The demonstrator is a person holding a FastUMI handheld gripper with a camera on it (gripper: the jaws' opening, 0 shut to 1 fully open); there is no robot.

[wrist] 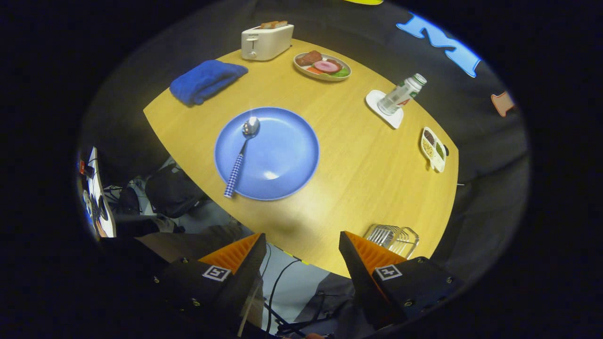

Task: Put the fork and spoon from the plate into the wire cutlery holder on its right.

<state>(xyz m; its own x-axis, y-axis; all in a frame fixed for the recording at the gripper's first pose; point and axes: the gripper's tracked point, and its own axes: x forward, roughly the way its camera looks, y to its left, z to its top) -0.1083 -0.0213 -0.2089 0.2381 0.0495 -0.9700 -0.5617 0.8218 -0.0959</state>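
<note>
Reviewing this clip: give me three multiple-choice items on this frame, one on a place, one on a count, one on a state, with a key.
1. Where does the spoon lie?
A. In the wire cutlery holder
B. On the blue plate
C. On the blue towel

2. How many pieces of cutlery are on the plate?
A. None
B. One
C. Two

3. What is the gripper doing?
A. Open, holding nothing
B. Shut on the spoon
C. Shut on the bottle

Key: 1 B, its bowl rests on the plate, handle end over the rim. 2 B, the spoon is the one piece lying there. 3 A, the fingers stand apart above the table's near edge.
</note>
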